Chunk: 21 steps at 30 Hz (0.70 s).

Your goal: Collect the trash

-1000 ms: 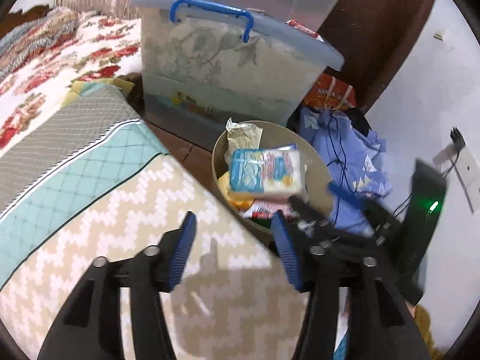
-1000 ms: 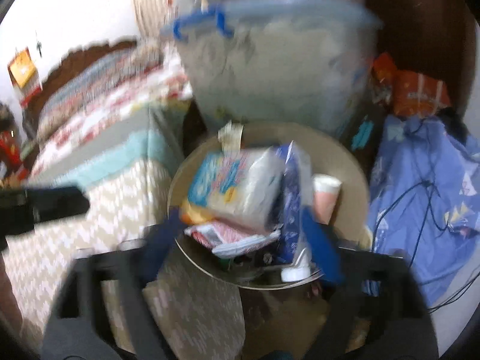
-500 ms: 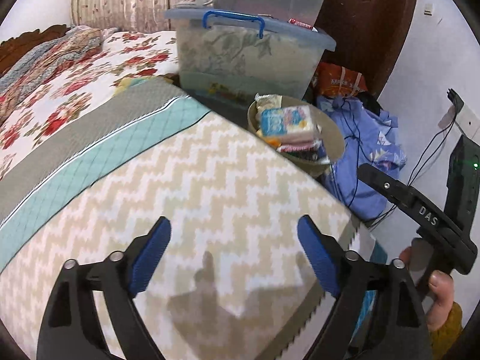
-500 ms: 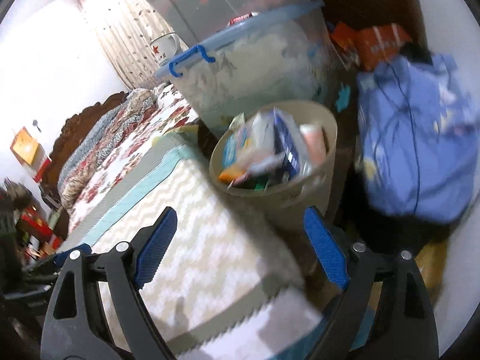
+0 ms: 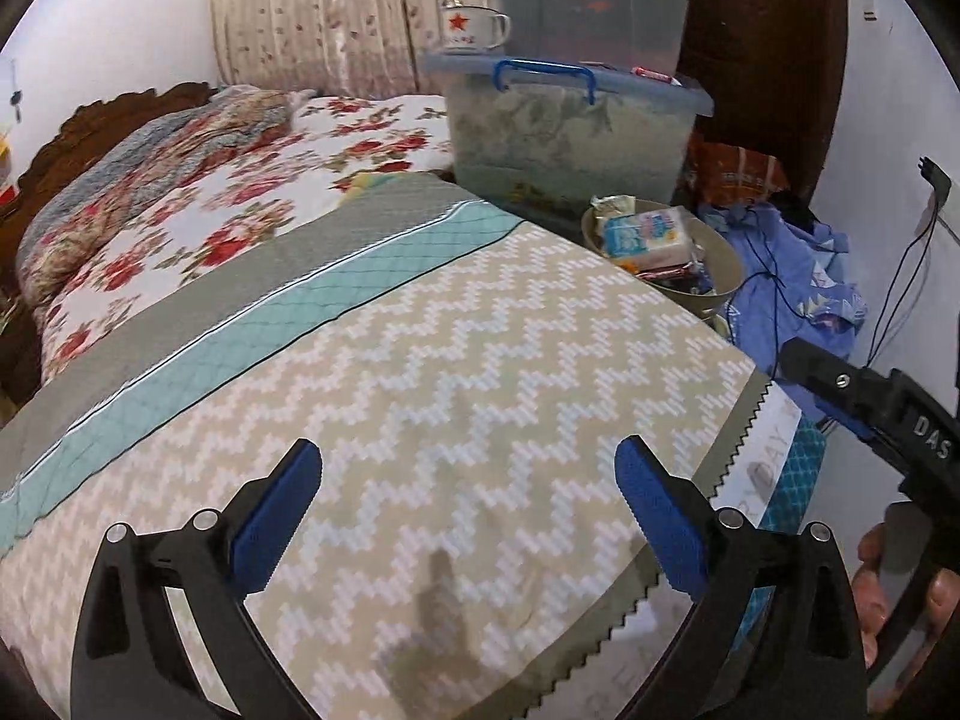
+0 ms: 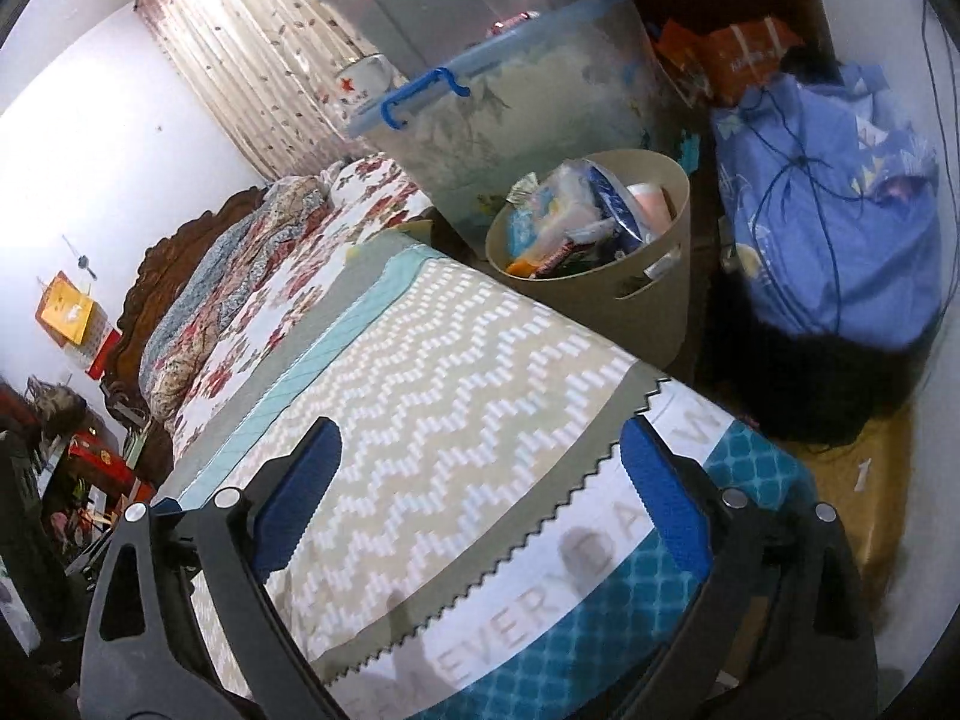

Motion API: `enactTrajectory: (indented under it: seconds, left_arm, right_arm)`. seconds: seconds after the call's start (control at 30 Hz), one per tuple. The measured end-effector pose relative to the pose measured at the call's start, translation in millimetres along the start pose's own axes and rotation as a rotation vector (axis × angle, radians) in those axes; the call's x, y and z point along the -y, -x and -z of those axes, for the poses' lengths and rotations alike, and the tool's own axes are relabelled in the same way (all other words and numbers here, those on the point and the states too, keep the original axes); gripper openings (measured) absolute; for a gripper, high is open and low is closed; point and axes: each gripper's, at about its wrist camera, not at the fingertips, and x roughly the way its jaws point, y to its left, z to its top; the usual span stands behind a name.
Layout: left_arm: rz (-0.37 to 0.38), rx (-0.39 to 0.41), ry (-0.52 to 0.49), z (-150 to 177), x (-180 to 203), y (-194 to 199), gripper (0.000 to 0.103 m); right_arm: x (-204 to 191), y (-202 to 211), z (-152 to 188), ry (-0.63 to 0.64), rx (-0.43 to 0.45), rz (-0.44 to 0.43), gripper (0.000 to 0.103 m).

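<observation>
A beige waste bin point(image 6: 651, 312) stands on the floor at the bed's far corner, filled with wrappers and packets point(image 6: 558, 222). In the left wrist view the bin's rim point(image 5: 729, 264) shows past the bed with a blue-and-white packet point(image 5: 645, 231) on top. My left gripper point(image 5: 468, 507) is open and empty above the zigzag bedspread point(image 5: 456, 360). My right gripper point(image 6: 480, 489) is open and empty over the bed's corner, well back from the bin. The right gripper also shows in the left wrist view point(image 5: 864, 402).
A large clear storage box with a blue lid point(image 5: 570, 126) stands behind the bin, a mug with a red star point(image 5: 471, 27) on it. A blue cloth bundle with cables point(image 6: 834, 180) lies right of the bin. A floral quilt point(image 5: 198, 192) covers the bed's far part.
Both grippers have pulled back from the bin, over the bed. The left gripper's jaws have opened wider. The bin now looks small and far off.
</observation>
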Motion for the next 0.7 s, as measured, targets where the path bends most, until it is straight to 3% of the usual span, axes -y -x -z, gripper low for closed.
enactTrajectory:
  seconds: [0.47,0.7]
  left_arm:
    - [-0.101,0.108,0.022,11,-2,58,0.094]
    - [-0.145,0.125,0.014,12,13,86,0.094]
  right_arm:
    - [-35,60,8,0.08,0.139,-0.019,0.099]
    - [-41,84,12,0.117,0.183,-0.045,0.1]
